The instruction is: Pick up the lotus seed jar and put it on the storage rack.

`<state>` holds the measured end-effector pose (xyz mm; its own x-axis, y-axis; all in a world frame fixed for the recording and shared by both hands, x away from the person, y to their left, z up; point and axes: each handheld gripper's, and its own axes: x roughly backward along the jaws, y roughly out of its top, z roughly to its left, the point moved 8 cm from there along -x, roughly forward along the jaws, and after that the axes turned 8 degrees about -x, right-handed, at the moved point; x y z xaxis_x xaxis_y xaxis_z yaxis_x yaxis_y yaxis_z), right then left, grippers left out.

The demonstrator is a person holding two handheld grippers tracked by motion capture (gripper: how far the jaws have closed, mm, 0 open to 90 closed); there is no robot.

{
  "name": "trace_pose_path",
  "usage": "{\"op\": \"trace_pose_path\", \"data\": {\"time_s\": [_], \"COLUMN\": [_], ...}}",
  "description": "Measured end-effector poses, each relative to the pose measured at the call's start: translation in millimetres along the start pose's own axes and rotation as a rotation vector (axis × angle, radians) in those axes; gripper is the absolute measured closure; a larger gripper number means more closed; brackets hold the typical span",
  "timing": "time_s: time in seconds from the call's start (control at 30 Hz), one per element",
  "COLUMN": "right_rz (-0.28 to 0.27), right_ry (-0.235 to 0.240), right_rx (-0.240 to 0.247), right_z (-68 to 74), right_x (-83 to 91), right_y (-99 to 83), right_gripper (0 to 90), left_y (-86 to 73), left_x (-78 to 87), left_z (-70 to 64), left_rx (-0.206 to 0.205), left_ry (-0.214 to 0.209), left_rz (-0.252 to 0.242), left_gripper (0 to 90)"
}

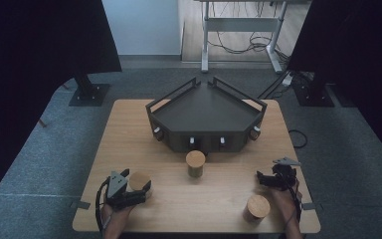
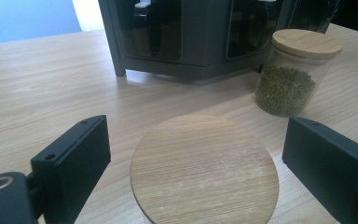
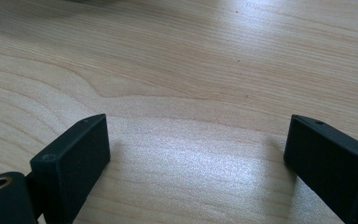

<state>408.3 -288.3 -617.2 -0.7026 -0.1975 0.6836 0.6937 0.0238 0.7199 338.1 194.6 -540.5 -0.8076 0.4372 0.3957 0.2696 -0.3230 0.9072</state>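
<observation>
Wooden table (image 1: 179, 199) is seen bearing a dark angled rack (image 1: 206, 112) at the far middle, with three bamboo-lidded jars nearer the person. The left jar (image 2: 204, 168) stands upright between the spread jaws of the left gripper (image 1: 132, 191), its lid not touched by either jaw; a closing move is judged to turn on that centring. The middle jar (image 2: 293, 70) holds green beans. The right jar (image 1: 257, 206) stands just beside the right gripper (image 3: 196, 163), which is spread over bare wood. The left jar's body and contents are hidden beneath its lid
</observation>
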Motion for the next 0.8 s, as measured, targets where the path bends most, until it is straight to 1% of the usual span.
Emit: {"op": "trace_pose_path", "data": {"time_s": [0.8], "right_rz": [0.0], "right_ry": [0.0], "right_rx": [0.0], "right_z": [0.0], "right_x": [0.0], "right_y": [0.0], "right_gripper": [6.2], "left_y": [-5.9], "left_x": [-3.9], "left_z": [-2.3], "left_rx": [-0.014], "left_ry": [-0.005], "left_rz": [0.023], "left_gripper": [7.3]}}
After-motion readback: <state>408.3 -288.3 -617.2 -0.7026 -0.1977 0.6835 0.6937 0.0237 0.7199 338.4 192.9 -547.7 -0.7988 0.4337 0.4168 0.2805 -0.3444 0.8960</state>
